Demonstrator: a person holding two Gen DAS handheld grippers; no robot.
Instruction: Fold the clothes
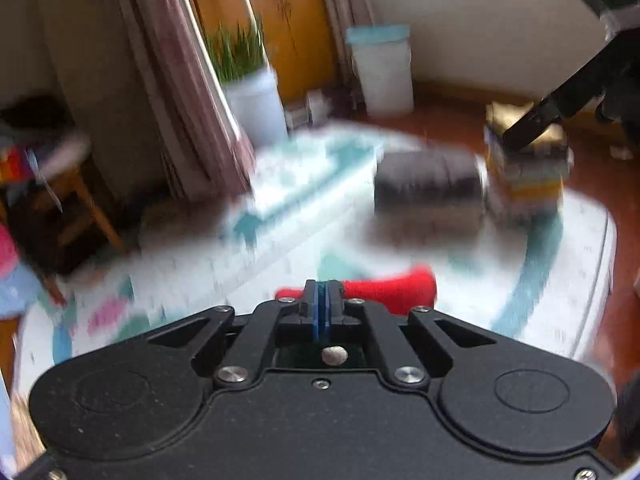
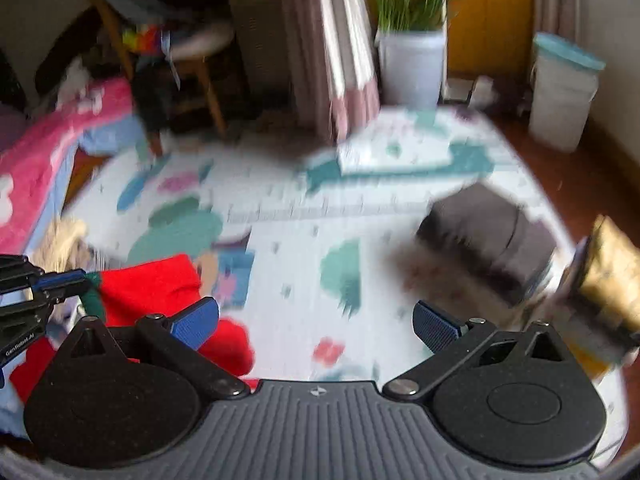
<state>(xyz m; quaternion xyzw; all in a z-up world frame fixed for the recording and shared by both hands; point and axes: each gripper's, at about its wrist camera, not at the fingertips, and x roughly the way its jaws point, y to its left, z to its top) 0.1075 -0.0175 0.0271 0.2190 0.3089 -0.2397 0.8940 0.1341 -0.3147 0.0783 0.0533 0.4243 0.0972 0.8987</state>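
- the play mat (image 2: 304, 264) carries everything; its middle lies bare between the clothes, so we have open room there for laying cloth flat.
- along its right edge sit a dark folded pile (image 2: 486, 236) and, just beside it, a taller striped stack (image 1: 524, 184) with something golden on top.
- the red garment (image 2: 160, 292) lies bunched at the mat's near left edge, looking unfolded.
- our left gripper (image 1: 322, 300) is clamped on an edge of the red garment, blue pads pressed together.
- our right gripper (image 2: 316, 326) stands wide and holds nothing, over the mat's bare middle.
- we judge the red garment is the piece in hand; next calls for the right gripper to take a second edge and spread it on the bare middle.
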